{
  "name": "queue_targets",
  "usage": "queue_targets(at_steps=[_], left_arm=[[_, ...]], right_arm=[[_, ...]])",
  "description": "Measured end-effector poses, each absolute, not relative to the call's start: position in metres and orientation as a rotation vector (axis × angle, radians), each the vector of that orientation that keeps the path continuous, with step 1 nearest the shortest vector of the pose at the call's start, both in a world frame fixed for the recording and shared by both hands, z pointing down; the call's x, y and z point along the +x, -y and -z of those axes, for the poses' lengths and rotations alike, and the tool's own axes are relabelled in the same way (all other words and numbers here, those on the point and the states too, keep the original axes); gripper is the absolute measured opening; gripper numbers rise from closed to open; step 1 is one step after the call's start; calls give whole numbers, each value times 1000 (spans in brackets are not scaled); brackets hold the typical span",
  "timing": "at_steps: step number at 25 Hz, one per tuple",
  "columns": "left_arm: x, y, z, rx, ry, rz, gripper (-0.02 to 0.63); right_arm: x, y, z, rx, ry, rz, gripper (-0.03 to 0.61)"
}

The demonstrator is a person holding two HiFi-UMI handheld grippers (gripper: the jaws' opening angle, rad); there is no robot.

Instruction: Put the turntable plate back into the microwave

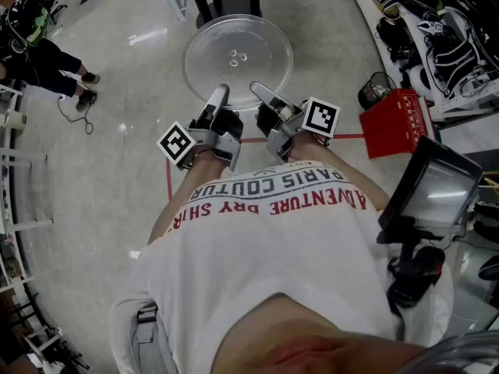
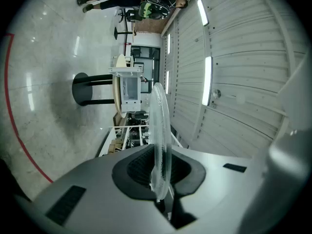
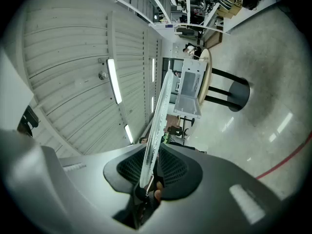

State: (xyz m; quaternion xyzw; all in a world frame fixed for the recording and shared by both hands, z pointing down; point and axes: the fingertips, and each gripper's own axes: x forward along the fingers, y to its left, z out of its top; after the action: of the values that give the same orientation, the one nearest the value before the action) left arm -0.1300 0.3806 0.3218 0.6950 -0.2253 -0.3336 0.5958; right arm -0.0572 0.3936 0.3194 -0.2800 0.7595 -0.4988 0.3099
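The left gripper and right gripper both clamp the plate by its near rim, at 12 o'clock. The microwave stands well ahead; carrying and loading seem left.

Left tool, centre of head view, jaws clamped on near rim of turntable plate, right tool just beside it, jaws likewise pressed on same rim, both pointing toward upper frame, tips converging, held before torso.
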Motion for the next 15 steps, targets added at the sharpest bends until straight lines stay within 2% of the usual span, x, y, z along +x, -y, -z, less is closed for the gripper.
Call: queue_targets(at_steps=[15], left_arm=[[-145,-389,-329,1581,494,788,25]], right_arm=[[-72,-403,-322,-756,-2002,1300,52]])
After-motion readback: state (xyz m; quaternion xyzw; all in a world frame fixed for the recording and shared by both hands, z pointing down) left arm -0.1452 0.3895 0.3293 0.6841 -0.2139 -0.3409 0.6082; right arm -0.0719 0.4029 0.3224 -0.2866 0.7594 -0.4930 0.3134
